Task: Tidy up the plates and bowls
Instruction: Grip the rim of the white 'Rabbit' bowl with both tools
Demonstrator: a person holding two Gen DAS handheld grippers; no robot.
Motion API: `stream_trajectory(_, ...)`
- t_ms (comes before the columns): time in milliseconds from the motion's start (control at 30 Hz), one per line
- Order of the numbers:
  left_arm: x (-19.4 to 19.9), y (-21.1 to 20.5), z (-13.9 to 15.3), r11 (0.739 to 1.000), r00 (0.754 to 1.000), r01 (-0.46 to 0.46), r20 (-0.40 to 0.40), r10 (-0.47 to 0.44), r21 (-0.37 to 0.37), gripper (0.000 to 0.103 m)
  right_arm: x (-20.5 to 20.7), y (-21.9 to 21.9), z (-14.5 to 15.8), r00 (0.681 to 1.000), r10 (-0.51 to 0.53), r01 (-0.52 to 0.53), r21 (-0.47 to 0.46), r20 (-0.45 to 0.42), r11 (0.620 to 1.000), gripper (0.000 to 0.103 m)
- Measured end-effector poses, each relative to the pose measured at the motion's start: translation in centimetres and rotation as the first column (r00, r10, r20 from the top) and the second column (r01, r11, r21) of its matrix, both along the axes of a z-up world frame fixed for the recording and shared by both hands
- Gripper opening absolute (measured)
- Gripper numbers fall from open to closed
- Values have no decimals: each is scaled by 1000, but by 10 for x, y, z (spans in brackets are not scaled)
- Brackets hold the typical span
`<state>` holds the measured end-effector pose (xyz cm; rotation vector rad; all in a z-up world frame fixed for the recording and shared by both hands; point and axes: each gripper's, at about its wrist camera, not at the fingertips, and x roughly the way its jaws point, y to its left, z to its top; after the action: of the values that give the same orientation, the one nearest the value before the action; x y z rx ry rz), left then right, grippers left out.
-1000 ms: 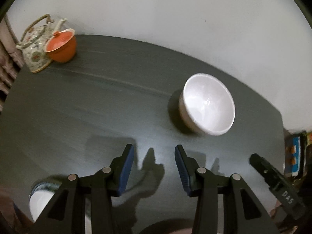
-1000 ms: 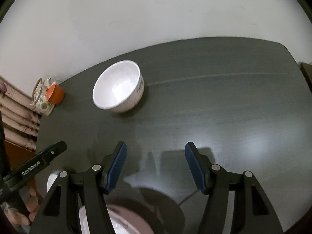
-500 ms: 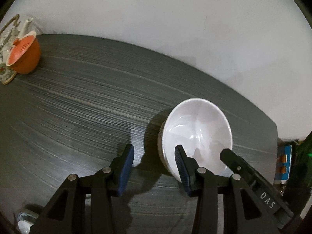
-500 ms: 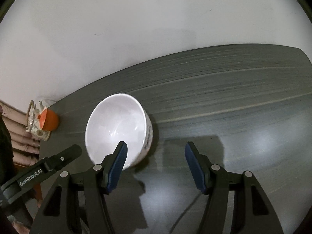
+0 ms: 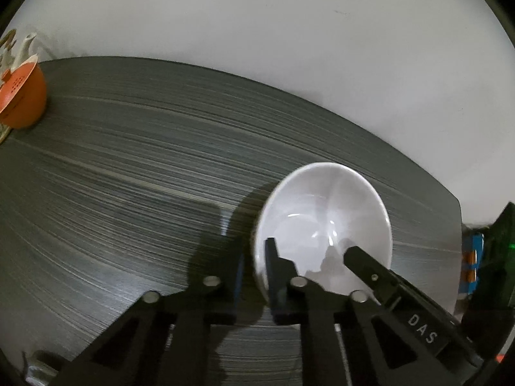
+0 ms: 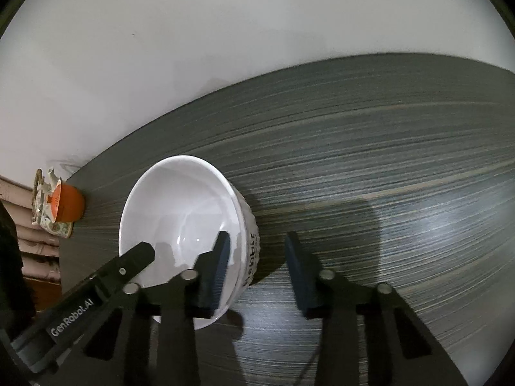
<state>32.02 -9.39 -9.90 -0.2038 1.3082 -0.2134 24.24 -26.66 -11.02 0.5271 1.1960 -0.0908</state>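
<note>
Dark streaked wood-grain table (image 6: 386, 160) bears a glossy round white bowl (image 6: 180, 212), both spread-fingered grippers (image 5: 254, 276) (image 6: 256, 263) straddling its rim.

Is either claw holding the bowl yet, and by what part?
Nothing is clearly held. Each claw straddles the bowl rim, one finger inside: left claw narrowed around it, contact unclear; right claw wide open.
</note>
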Motion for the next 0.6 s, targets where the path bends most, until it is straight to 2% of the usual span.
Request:
stream_trajectory(133, -5, -6, 6, 1000, 1000, 4, 11, -4, 15, 10, -1, 3, -1, 1000, 2, -2, 27, 4, 1000, 16)
stream_trajectory(400, -21, -12, 36, 999, 999, 12, 49, -13, 30, 10, -18, 12, 13, 1000, 16, -16, 17, 3, 1000, 17)
stream_trajectory(600, -53, -12, 68, 998, 994, 21, 104, -27, 56, 10, -43, 17, 38, 999, 21, -22, 17, 30, 1000, 17)
